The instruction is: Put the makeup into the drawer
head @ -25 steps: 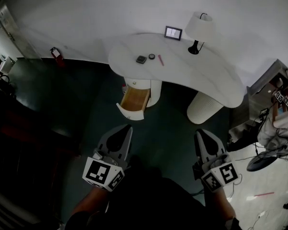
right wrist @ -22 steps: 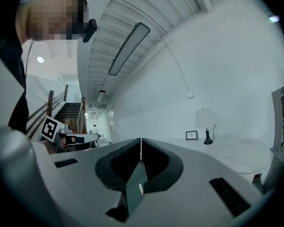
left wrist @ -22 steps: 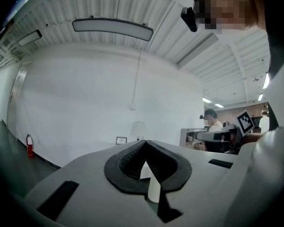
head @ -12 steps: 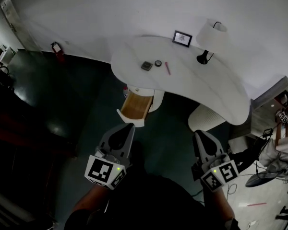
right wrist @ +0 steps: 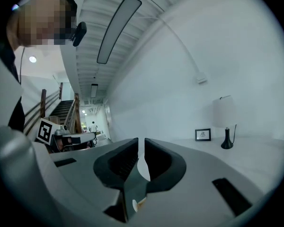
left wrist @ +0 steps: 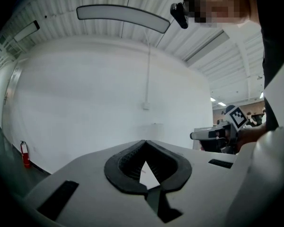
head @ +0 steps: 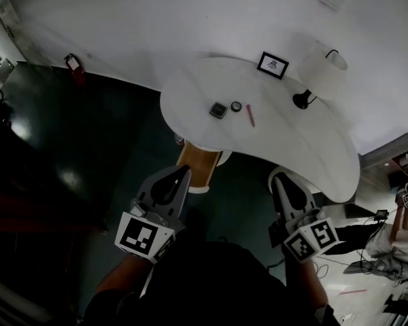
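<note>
Head view: I stand short of the white table [head: 292,138], with my left gripper [head: 183,171] and right gripper [head: 276,180] held level ahead of me. The makeup lies on the tabletop: a dark compact [head: 218,109], a small round pot [head: 236,106] just beside it and a pink stick [head: 250,115]. All three are well apart from the open drawer [head: 202,167] under the table's near edge.

Left gripper view: my left jaws meet at the tips, holding nothing.

Right gripper view: my right jaws are closed to a slit, also empty. A lamp [right wrist: 225,119] and picture frame [right wrist: 203,135] stand ahead.

The approach looks best finished by spreading one pair of jaws before it reaches the compact.
</note>
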A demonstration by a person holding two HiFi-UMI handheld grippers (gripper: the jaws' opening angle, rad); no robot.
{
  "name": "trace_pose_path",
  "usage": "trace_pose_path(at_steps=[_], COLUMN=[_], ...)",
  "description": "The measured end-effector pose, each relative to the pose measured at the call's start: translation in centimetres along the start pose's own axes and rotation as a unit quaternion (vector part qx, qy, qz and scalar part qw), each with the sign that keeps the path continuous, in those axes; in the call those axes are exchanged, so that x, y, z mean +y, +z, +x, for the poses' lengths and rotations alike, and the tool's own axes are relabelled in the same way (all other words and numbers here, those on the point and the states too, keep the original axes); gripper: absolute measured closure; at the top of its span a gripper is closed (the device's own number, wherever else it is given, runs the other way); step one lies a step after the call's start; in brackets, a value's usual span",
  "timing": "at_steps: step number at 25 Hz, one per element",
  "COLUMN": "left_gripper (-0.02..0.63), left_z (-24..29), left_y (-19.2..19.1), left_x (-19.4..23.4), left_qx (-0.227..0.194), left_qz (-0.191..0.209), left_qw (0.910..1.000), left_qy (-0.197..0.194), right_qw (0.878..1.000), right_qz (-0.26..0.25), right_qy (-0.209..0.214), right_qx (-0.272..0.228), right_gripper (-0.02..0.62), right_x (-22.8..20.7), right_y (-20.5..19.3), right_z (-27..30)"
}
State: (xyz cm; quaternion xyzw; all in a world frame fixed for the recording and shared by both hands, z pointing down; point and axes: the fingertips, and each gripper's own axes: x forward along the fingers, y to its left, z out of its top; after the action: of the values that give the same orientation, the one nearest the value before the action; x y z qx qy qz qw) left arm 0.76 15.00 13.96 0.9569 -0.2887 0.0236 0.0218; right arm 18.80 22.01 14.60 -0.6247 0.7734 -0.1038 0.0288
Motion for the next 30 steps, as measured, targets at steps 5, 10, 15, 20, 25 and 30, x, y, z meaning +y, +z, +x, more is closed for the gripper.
trace_pose_path(at_steps=[5, 10, 15, 20, 25, 30], left_gripper=[0.596, 0.597, 0.597, 0.596, 0.597, 0.596], left_z=[3.2, 5.5, 9.5, 14.0, 17.7, 20.5], left_y=[-0.6, -1.4, -2.0, -2.1, -2.5, -4.1], left_x=[4.4, 6.2, 7.3, 7.6, 7.6, 8.0], left_qx=[0.010, 0.019, 0.028, 0.028, 0.022, 0.030], left_qz=[-0.009, -0.022, -0.024, -0.023, -0.029, -0.037], left_qw=[0.9999, 0.9996, 0.9993, 0.9993, 0.9987, 0.9972], left_qy=[-0.002, -0.006, 0.000, 0.012, 0.035, 0.058], right_qw=[1.000, 0.998, 0.994, 0.987, 0.977, 0.965], right_qz=[0.016, 0.012, 0.019, 0.025, 0.017, 0.007], right_qy=[0.001, -0.003, 0.011, 0.030, 0.037, 0.040], right_qx=[0.023, 0.069, 0.107, 0.156, 0.209, 0.258], right_gripper=[0.577, 0.575, 0.566, 0.506, 0.502, 0.485], right_x=[-1.8, -4.6, -9.3, -14.0, -18.9, -22.5], right_y=[-0.4, -2.0, -3.6, -6.3, -9.4, -12.6], right_z=[5.6, 9.2, 13.3, 17.2, 20.6, 23.3])
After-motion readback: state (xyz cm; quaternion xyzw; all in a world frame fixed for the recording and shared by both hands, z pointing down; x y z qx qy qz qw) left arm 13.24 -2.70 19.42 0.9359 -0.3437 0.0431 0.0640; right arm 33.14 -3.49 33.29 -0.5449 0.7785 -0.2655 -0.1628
